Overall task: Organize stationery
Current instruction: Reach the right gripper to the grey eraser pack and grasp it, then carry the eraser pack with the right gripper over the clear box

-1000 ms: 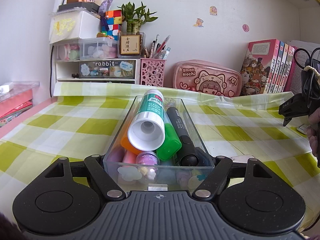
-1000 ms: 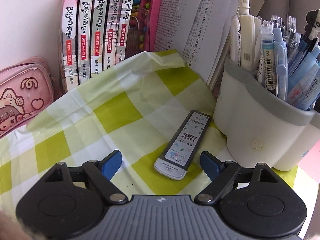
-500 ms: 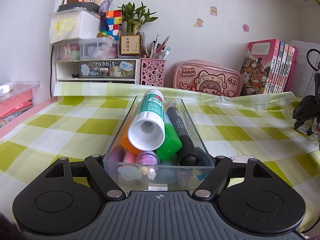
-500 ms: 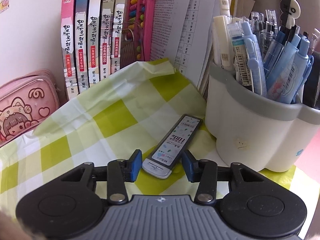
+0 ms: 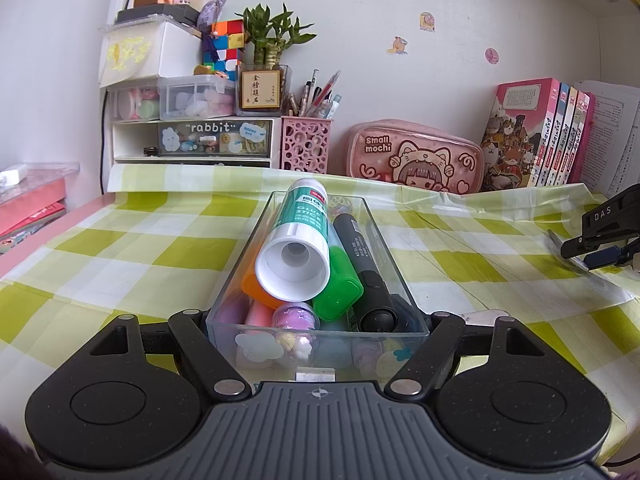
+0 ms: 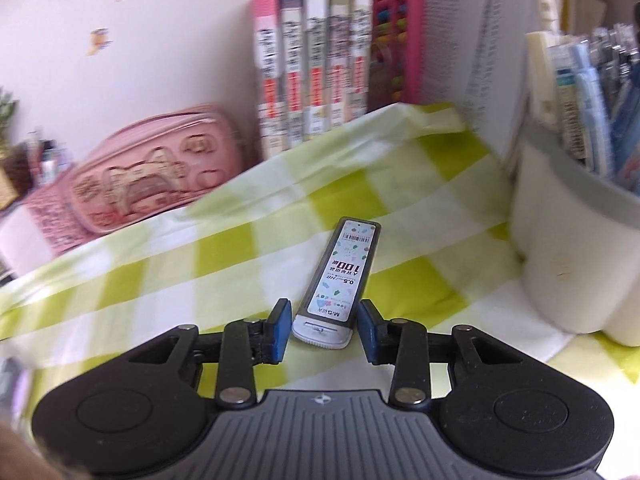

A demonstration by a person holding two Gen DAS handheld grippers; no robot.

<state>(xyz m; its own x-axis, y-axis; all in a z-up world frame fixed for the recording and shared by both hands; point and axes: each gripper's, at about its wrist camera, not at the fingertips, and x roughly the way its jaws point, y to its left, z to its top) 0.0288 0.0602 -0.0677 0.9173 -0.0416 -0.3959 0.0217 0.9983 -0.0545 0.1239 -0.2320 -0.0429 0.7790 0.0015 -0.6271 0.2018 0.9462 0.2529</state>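
Note:
My left gripper (image 5: 318,322) is shut on the near end of a clear plastic box (image 5: 379,232) resting on the checked tablecloth. The box holds a green-and-white glue stick (image 5: 298,240), a black marker (image 5: 362,256), a green marker (image 5: 338,284) and other small items. My right gripper (image 6: 323,326) points down at a flat pencil-lead case (image 6: 344,276) lying on the cloth. Its jaws are closing, and the near end of the case lies between the blue pads (image 6: 280,332) with a thin gap on each side. The left wrist view shows the right gripper (image 5: 600,256) at the far right edge.
A white pen holder (image 6: 568,272) full of pens stands close to the right of the lead case. Books (image 6: 308,52) and a pink pencil case (image 6: 136,184) line the wall behind. Drawer units (image 5: 192,140) and a pink pen cup (image 5: 306,144) stand at the back left.
The right gripper's jaws have narrowed from wide to close around the near end of the lead case, and its view has swung. The left gripper and the box have not moved.

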